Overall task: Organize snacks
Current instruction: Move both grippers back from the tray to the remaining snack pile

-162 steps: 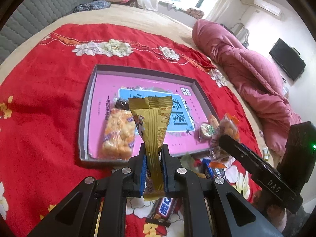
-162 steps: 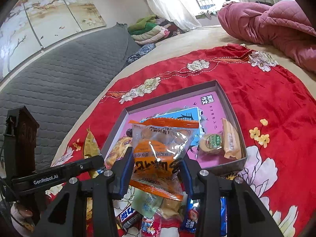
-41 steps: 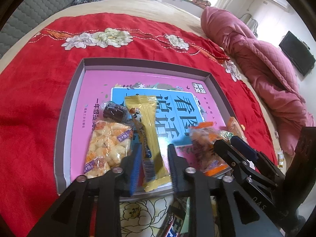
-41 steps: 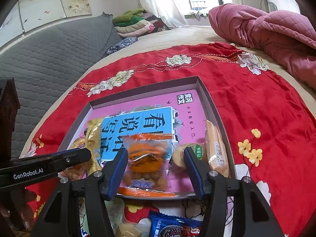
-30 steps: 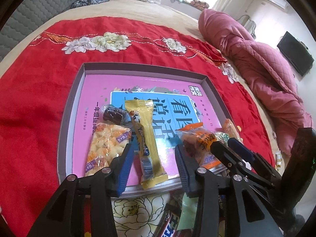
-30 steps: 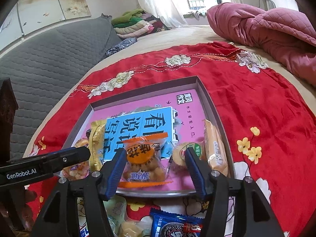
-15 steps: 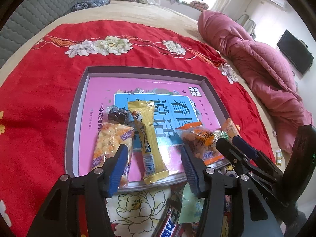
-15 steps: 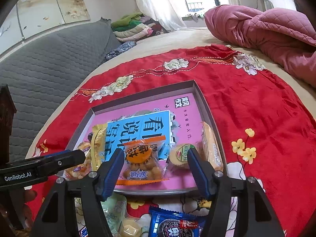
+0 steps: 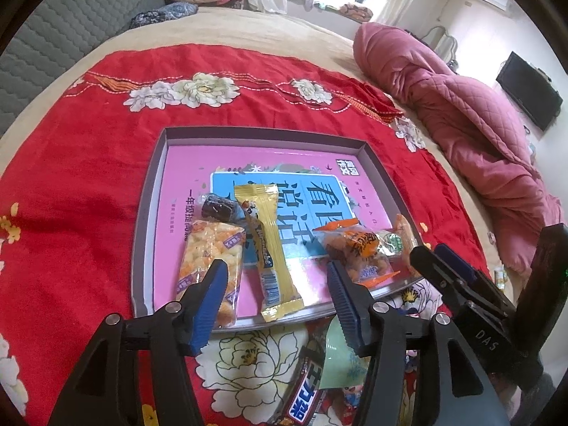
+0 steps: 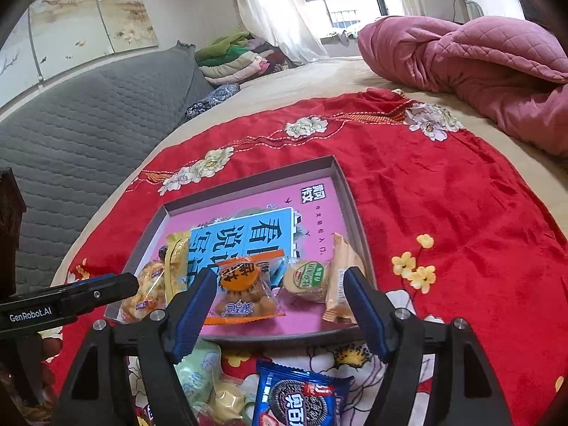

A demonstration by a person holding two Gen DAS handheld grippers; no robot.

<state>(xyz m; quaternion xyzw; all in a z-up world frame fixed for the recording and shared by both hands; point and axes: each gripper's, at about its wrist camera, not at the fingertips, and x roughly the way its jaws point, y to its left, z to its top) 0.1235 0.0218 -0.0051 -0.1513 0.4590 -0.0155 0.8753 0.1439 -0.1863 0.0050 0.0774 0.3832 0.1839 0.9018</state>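
Note:
A grey-rimmed tray [image 9: 142, 213] with a pink and blue printed floor lies on the red cloth. Side by side in it are a puffed-rice packet [image 9: 209, 252], a long yellow packet [image 9: 273, 248], an orange-labelled clear packet [image 10: 245, 294], a round green-label cake [image 10: 307, 278] and a long beige packet [image 10: 342, 277]. My left gripper [image 9: 275, 273] hovers over the tray's near edge, jaws opening, the yellow packet lying free below them. My right gripper [image 10: 279, 277] hovers likewise behind the orange packet, jaws opening and touching nothing.
Loose snacks lie on the cloth before the tray: a blue cookie packet [image 10: 298, 397], a chocolate bar [image 9: 301, 394] and a pale green packet [image 10: 198, 365]. A pink quilt [image 9: 479, 135] is heaped at the right; a grey padded headboard [image 10: 88, 135] stands at the left.
The yellow packet and the orange packet, held earlier, now lie loose in the tray. Both grippers have drawn back a little and their jaws stand wider.

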